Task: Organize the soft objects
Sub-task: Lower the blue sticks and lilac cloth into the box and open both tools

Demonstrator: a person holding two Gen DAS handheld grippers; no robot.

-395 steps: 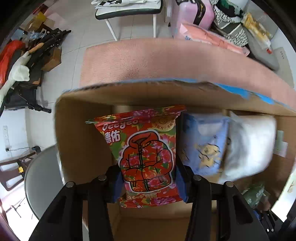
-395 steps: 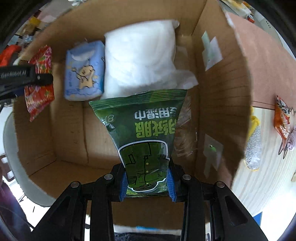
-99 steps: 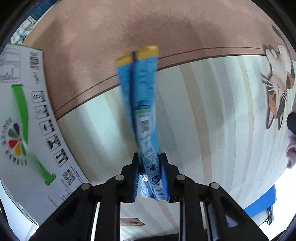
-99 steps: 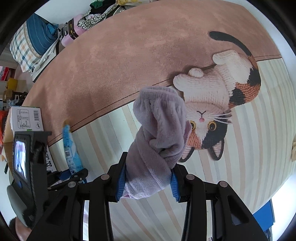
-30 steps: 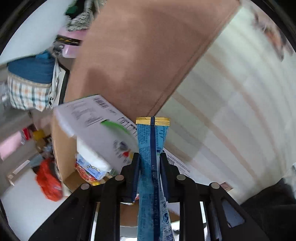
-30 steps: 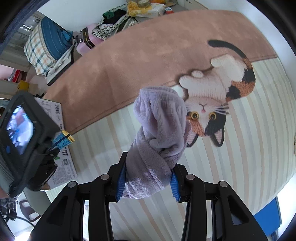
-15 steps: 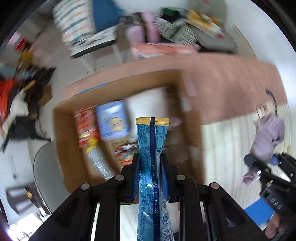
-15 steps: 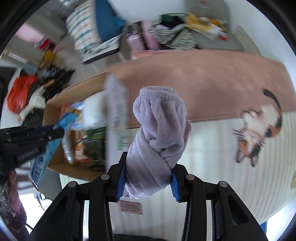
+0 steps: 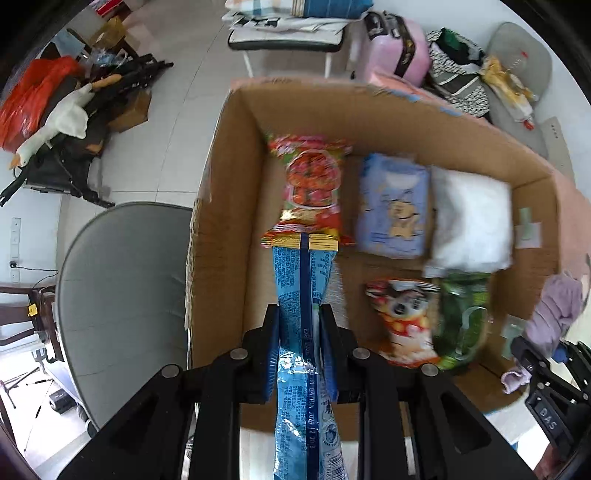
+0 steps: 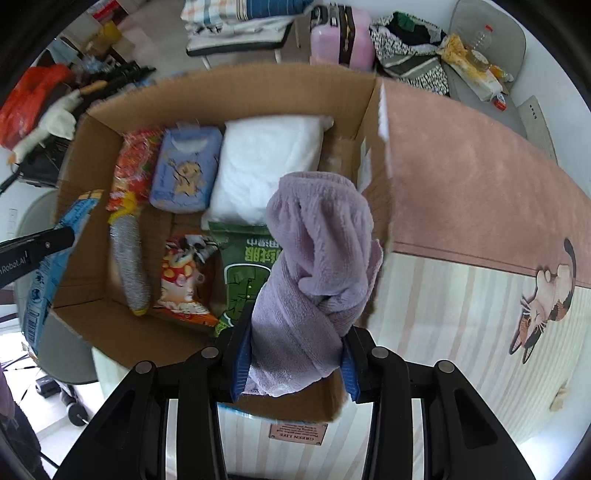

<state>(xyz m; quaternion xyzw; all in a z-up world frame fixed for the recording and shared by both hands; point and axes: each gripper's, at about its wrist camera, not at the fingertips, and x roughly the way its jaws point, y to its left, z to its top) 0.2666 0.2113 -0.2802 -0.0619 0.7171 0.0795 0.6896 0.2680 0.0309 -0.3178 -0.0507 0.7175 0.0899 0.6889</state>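
My left gripper (image 9: pixel 300 332) is shut on a long blue snack packet (image 9: pixel 301 295) and holds it over the left part of the open cardboard box (image 9: pixel 229 206). My right gripper (image 10: pixel 293 350) is shut on a rolled lilac towel (image 10: pixel 317 266) above the box's near right corner (image 10: pixel 373 155). Inside the box lie a red packet (image 9: pixel 312 181), a blue tissue pack (image 9: pixel 393 206), a white bag (image 9: pixel 471 221), a cartoon snack bag (image 9: pixel 406 317), a green packet (image 9: pixel 465 317) and a silver packet (image 10: pixel 129 258).
The box stands on a rug with a pink band (image 10: pixel 480 184) and a cat picture (image 10: pixel 546 295). A grey round chair (image 9: pixel 122 295) is left of the box. Clutter, a stool (image 9: pixel 288 33) and a pink case (image 9: pixel 399 51) lie beyond it.
Both grippers have swung from the rug to above the open box, each still holding its item. The left gripper came closer over the box's left side.
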